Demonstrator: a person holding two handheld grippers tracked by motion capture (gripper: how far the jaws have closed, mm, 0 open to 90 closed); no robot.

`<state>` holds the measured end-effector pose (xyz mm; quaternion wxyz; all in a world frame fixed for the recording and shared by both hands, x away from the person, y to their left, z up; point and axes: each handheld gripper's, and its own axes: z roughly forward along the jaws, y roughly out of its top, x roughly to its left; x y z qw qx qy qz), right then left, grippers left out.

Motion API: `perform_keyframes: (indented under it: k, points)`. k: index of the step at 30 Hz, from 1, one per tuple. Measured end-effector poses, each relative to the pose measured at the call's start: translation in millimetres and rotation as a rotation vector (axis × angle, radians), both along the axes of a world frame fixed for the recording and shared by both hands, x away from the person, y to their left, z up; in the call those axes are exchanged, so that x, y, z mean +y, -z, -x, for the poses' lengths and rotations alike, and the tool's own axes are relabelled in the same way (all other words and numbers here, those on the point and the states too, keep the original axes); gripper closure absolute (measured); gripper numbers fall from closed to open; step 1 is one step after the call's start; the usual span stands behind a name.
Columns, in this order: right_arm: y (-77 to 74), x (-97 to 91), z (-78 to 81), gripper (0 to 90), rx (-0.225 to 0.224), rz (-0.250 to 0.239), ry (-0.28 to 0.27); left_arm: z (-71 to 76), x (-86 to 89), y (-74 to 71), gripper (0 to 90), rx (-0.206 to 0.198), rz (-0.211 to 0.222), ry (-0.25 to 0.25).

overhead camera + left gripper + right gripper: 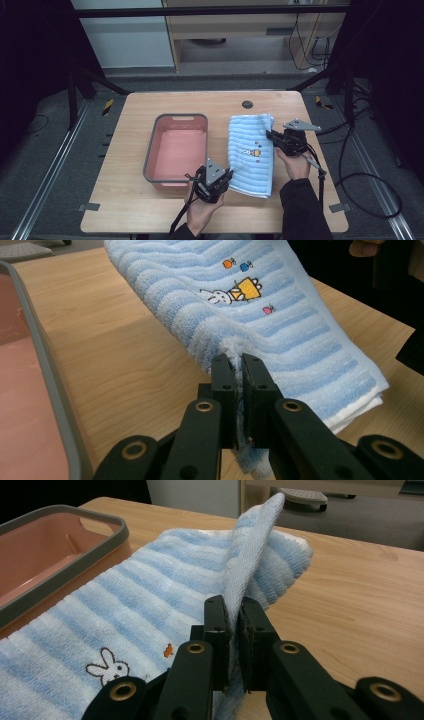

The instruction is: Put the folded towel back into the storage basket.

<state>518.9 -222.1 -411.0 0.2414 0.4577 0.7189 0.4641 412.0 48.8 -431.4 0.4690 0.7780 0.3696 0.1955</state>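
Observation:
A folded blue-and-white striped towel [251,152] with a small rabbit picture lies on the wooden table, right of the pink tub. My left gripper [225,179] is shut on the towel's near left edge; in the left gripper view the towel [260,320] is pinched between the black jaws of the left gripper [239,365]. My right gripper [271,134] is shut on the towel's right edge near its far end. In the right gripper view a flap of towel [250,550] rises from the shut jaws of the right gripper [235,607].
A pink tub with a grey rim [150,150] stands left of the towel, close beside my left gripper; its rim [60,575] also shows in the right gripper view. A round black hole [247,104] sits near the table's far edge. Cables trail off the right side.

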Motion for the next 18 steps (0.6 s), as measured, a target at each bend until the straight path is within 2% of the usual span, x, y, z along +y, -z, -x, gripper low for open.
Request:
perform_keyframes:
  k: [13,18]
  points:
    - [-19.5,14.8,5.7,84.4,-0.039,0.020,-0.019,1.5,12.3,-17.9,85.3,-0.028,0.018,-0.001]
    - [-27.9,19.6,3.8,84.4,-0.045,0.007,-0.020,1.5,19.5,-25.4,85.2,-0.042,0.019,-0.012]
